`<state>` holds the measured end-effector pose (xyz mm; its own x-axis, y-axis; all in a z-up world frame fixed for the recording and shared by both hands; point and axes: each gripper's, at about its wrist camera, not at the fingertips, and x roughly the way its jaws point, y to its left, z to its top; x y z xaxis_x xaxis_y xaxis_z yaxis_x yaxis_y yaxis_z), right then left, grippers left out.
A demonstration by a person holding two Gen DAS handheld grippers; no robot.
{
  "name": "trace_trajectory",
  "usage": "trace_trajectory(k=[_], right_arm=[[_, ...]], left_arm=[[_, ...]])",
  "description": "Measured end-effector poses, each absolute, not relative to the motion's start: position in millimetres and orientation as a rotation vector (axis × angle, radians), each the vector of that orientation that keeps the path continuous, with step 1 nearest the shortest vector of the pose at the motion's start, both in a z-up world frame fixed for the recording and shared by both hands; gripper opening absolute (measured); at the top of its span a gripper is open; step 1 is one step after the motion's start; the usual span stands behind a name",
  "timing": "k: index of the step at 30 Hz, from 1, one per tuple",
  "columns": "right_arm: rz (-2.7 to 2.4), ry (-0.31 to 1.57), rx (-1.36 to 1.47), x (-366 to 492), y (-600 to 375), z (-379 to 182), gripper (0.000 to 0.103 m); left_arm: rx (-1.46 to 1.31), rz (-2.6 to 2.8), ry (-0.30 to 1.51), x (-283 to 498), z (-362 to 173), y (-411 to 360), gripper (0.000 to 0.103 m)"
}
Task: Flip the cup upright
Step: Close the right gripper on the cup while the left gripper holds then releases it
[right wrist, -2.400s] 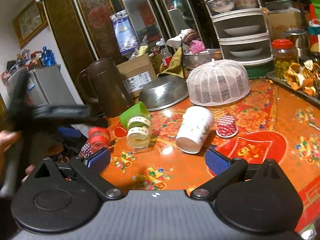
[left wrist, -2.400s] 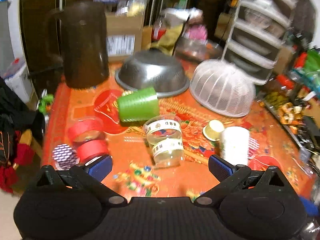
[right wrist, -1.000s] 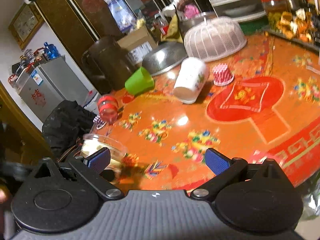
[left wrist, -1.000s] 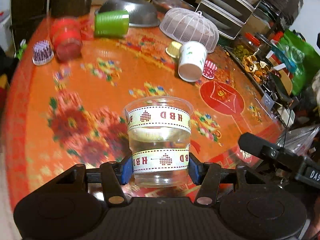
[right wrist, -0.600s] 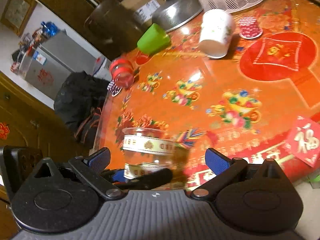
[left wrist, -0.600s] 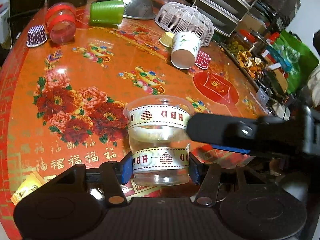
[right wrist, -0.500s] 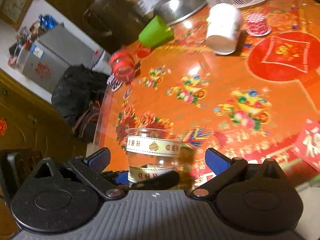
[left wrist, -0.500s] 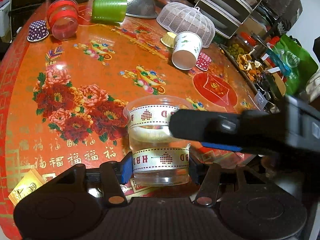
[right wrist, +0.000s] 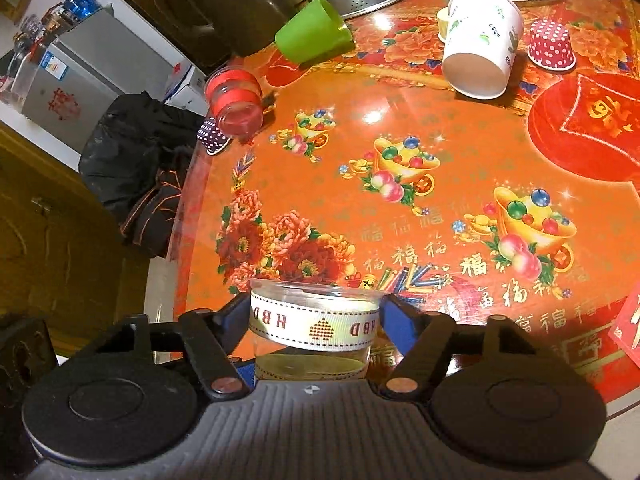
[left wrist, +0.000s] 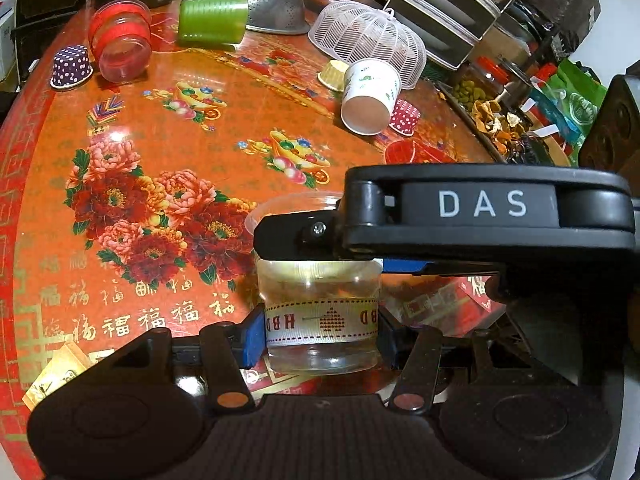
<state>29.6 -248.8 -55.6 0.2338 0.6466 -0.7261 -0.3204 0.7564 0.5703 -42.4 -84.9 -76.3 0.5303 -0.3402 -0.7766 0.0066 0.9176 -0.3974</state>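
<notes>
A clear plastic cup (left wrist: 320, 320) with two white "HBD" ribbon bands is held mouth up above the near edge of the orange table (left wrist: 168, 128). My left gripper (left wrist: 320, 332) is shut on its lower band. My right gripper (right wrist: 314, 320) is shut on its upper band, just under the rim; the cup (right wrist: 314, 322) fills the gap between its blue pads. In the left wrist view the right gripper's black body, marked "DAS", crosses in front of the cup's upper half and hides most of its rim.
Lying on their sides farther back: a white paper cup (left wrist: 370, 96), a green cup (left wrist: 212, 20), a red-banded clear cup (left wrist: 120, 40). Small dotted paper cups (left wrist: 70, 66), a metal colander (left wrist: 256, 4) and a white mesh cover (left wrist: 368, 40) stand behind. Black bags (right wrist: 136, 148) lie off the table's left edge.
My right gripper has come in from the right and closed on the cup's upper band. The left gripper still holds the lower band, with the cup lower toward the table's near edge.
</notes>
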Motion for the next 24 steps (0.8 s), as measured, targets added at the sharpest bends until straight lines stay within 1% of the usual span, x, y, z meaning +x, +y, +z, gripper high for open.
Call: trace_trajectory(k=[12,13,14,15,16,21,24], right_arm=[[0.697,1.164,0.323,33,-246,-57,0.069],[0.701,1.164,0.325,33,-246,-58,0.069],[0.702,1.165,0.326,33,-246,-58,0.068],[0.696,1.164,0.32,33,-245,-58,0.068],[0.695,1.164,0.322,34,-245,-59,0.068],[0.697,1.171,0.345,36,-247,-62,0.068],[0.702,1.173,0.351,37,-247,-62,0.068]], left_arm=[[-0.33,-0.19,1.01,-42,-74,-88,0.059],[-0.317,-0.189,1.009,-42,-74,-89,0.062],[-0.304,-0.192,1.008,-42,-73,-91,0.075],[-0.295,-0.191,1.006,-43,-73,-92,0.083],[-0.283,-0.184,1.004,-44,-73,-93,0.088],[-0.197,-0.142,1.015,-46,-73,-95,0.089],[-0.189,-0.149,1.012,-51,-72,-90,0.09]])
